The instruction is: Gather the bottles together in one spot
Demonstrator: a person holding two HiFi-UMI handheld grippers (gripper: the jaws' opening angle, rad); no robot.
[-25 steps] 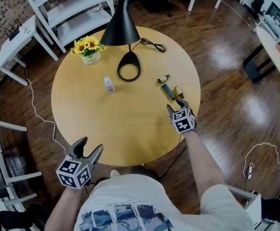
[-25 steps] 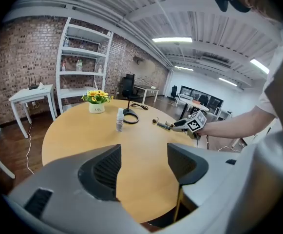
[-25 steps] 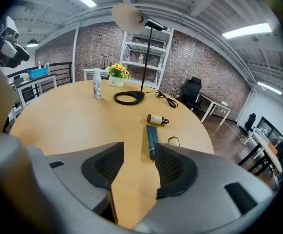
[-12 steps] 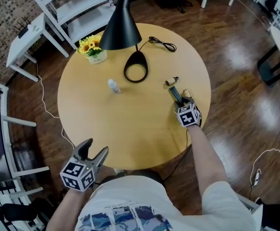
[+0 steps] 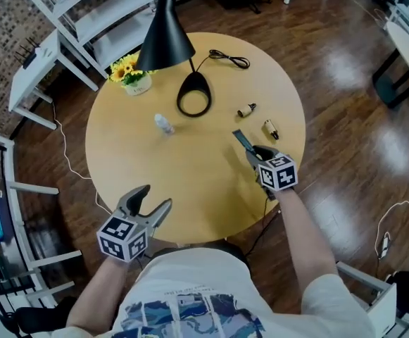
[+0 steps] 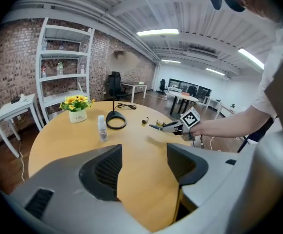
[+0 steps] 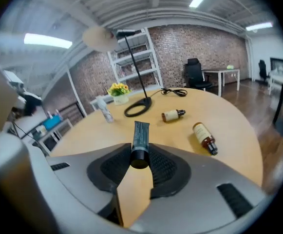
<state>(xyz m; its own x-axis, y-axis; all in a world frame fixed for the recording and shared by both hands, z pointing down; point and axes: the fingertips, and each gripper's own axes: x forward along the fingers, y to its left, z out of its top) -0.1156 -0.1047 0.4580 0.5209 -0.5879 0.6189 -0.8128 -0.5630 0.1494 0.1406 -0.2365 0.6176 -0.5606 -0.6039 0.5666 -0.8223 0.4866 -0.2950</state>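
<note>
My right gripper (image 5: 255,153) is shut on the black cap end of a dark tube (image 5: 242,140), having just closed on it. The tube (image 7: 141,136) sticks out ahead of the jaws, just above the round wooden table (image 5: 190,189). An amber bottle (image 5: 270,129) and a small brown bottle (image 5: 246,110) lie on their sides beyond it. A white bottle (image 5: 164,124) stands upright at mid-left. My left gripper (image 5: 153,201) is open and holds nothing, over the near-left table edge.
A black lamp's ring base (image 5: 193,94) and shade (image 5: 165,41) stand at the back of the table, with a potted bunch of sunflowers (image 5: 129,72) to the left and a coiled cable (image 5: 229,58) behind. White shelving (image 5: 98,20) stands beyond the table.
The right gripper has closed on the tube and carried it left, away from the amber bottle it lay beside. The left gripper has come in over the table edge.
</note>
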